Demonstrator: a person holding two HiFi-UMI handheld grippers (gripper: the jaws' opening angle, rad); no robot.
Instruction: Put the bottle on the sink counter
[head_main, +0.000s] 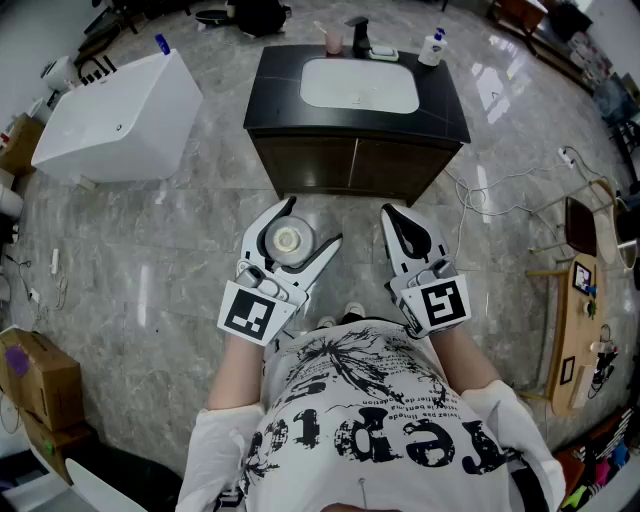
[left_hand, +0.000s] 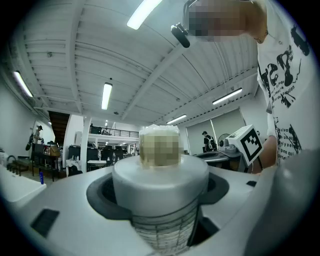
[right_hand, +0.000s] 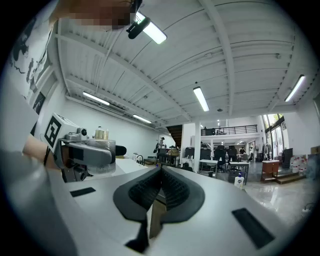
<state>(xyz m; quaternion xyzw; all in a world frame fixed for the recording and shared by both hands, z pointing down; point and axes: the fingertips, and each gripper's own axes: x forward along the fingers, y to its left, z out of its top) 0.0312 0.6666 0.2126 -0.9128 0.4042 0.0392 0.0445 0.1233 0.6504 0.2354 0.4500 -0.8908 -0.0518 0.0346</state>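
A clear bottle (head_main: 288, 240) with a pale cap stands upright between the jaws of my left gripper (head_main: 314, 221), which is shut on it at chest height. In the left gripper view the bottle (left_hand: 160, 180) fills the gap between the dark pads (left_hand: 100, 192). My right gripper (head_main: 395, 215) is beside it, shut and empty; in its own view the ribbed pads (right_hand: 172, 192) meet. That view also shows the left gripper (right_hand: 82, 150) carrying the bottle (right_hand: 102, 134). The black sink counter (head_main: 440, 110) with its white basin (head_main: 360, 85) stands just ahead of both grippers.
At the counter's back edge are a pink cup (head_main: 333, 40), a black dispenser (head_main: 358, 38) and a white bottle with a blue cap (head_main: 432, 48). A white tub (head_main: 120, 115) stands at left, a cardboard box (head_main: 30, 380) near left, a wooden stand (head_main: 575, 320) and cables (head_main: 500, 205) at right.
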